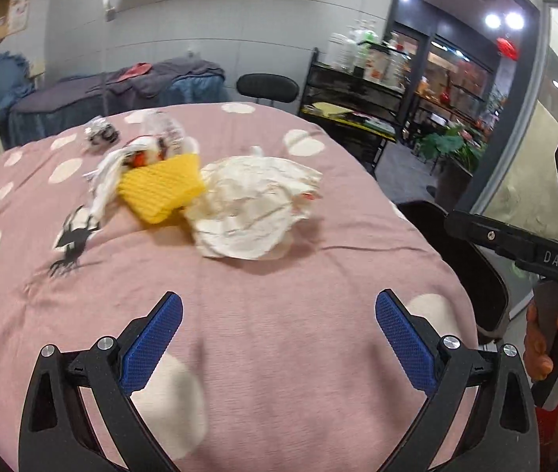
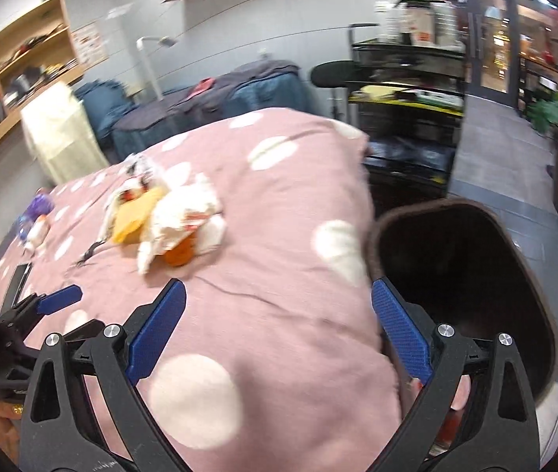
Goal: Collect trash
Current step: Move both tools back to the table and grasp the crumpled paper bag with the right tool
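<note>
Nearest, my left gripper: blue ribbed pads, jaws spread wide, holding nothing, above the pink cloth with pale dots. My right gripper: same pads, equally wide, empty, straddling the cloth's edge beside a dark oval bin. Mid-cloth I log the trash: crumpled white paper touching a yellow ribbed sponge, then a white plastic wrapper. Farthest, a blurred clear crinkled wrapper.

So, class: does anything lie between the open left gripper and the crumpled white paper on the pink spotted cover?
Nothing visible does. Between the left gripper and the crumpled white paper lies only bare pink cover. The yellow cloth sits beside the paper, to its left, not in front.
</note>
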